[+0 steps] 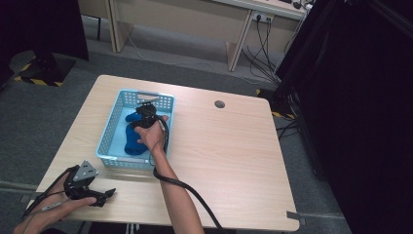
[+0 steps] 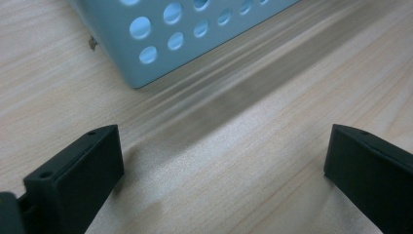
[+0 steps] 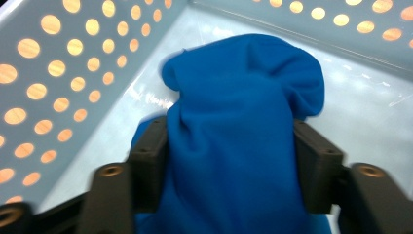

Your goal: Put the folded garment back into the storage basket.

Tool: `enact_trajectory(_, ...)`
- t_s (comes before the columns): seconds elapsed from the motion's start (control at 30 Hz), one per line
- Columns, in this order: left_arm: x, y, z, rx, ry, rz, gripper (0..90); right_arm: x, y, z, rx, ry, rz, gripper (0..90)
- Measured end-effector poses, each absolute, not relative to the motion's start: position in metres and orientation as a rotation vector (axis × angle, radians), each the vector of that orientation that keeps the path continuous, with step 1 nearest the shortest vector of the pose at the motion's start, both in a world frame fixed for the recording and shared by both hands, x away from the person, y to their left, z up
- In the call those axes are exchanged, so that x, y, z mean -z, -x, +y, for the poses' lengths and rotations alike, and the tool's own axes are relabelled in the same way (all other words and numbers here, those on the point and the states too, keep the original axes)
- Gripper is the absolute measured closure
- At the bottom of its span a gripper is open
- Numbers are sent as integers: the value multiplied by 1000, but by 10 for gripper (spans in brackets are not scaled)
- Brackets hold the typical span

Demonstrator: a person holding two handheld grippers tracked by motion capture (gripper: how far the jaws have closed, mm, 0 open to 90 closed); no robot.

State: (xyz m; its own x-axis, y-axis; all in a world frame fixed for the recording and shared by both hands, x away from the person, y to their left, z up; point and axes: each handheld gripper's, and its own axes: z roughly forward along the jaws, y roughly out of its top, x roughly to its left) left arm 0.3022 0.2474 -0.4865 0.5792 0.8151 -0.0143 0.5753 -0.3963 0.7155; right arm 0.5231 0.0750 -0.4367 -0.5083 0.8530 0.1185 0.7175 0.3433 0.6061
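Standing on grey carpet, wooden table (image 1: 234,146) bears blue basket (image 1: 109,134).

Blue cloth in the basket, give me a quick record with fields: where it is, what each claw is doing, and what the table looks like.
cloth: blue cloth, bunched, inside the light blue perforated basket
right claw: in the basket, jaws on either side of the cloth, cloth fills the gap between them
left claw: open, nothing between the jaws, low over the wooden table near a basket corner
table: light wood, round cable hole toward the far side
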Motion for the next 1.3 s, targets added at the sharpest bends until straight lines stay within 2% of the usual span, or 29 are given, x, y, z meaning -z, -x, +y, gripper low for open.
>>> enact_trajectory(0.53, 487, -302, 247, -446, -2120, 1102, 0, 413, -519, 71, -1000, -1339, 2403, 174)
enact_trajectory(0.6, 486, -302, 247, -446, -2121, 1102, 0, 409, -518, 70, -1013, -1335, 2390, 120)
enact_trajectory(1.3, 487, -302, 247, -447, -2121, 1102, 0, 389, -512, 57, -1067, -1275, 2395, 107)
